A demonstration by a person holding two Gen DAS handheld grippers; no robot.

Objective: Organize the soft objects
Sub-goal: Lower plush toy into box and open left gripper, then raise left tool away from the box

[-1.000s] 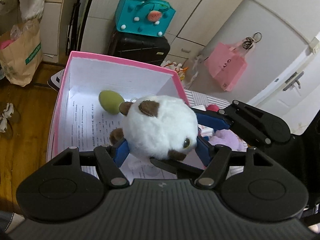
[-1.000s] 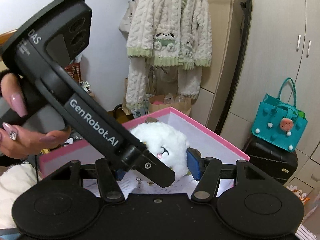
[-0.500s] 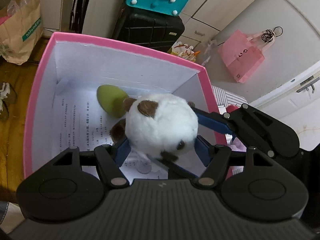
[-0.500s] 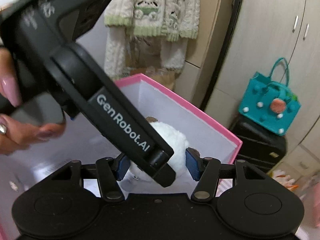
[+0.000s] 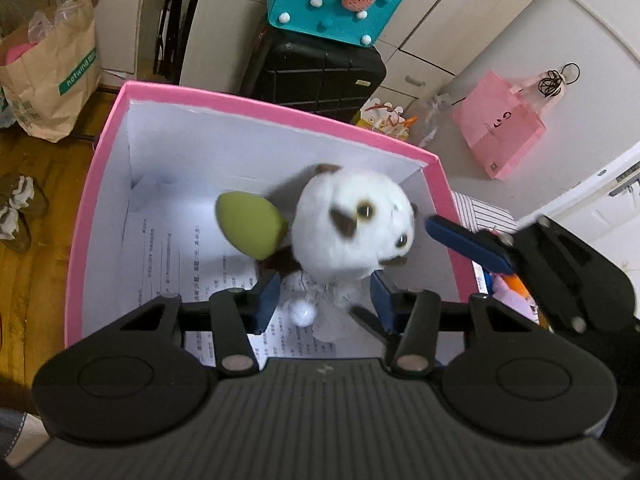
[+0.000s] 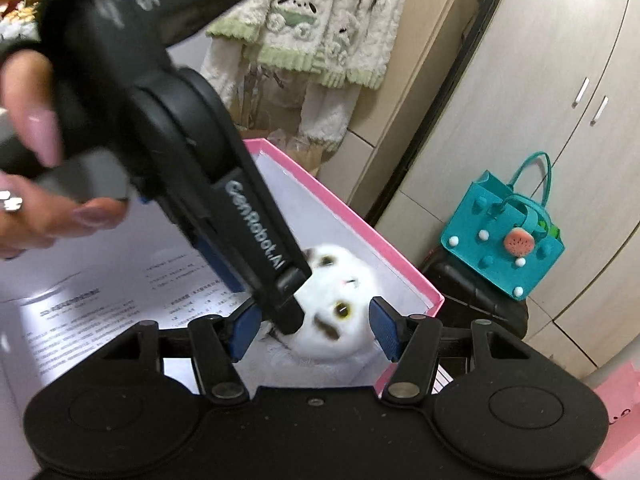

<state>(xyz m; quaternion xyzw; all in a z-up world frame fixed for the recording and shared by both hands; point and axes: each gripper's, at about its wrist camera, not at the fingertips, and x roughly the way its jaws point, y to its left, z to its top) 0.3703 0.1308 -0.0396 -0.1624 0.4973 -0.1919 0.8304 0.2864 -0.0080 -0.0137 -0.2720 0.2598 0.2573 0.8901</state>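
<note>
Plush toy (image 5: pixel 352 224), white with brown patches, sits inside the pink box (image 5: pixel 100 168), just ahead of the left gripper (image 5: pixel 325 297), whose blue pads are closing with nothing pressed between them; the toy lies beyond their tips, blurred. It also shows past the right gripper (image 6: pixel 310 326), which stands half-open and empty, its pads clear of the fur. A green ball (image 5: pixel 250 224) rests at the toy's left, touching it. The drop looks done, so the sensible move is to lift both tools straight up and back, keeping the pads clear of the box wall and the printed paper (image 5: pixel 160 256) lining the floor.
</note>
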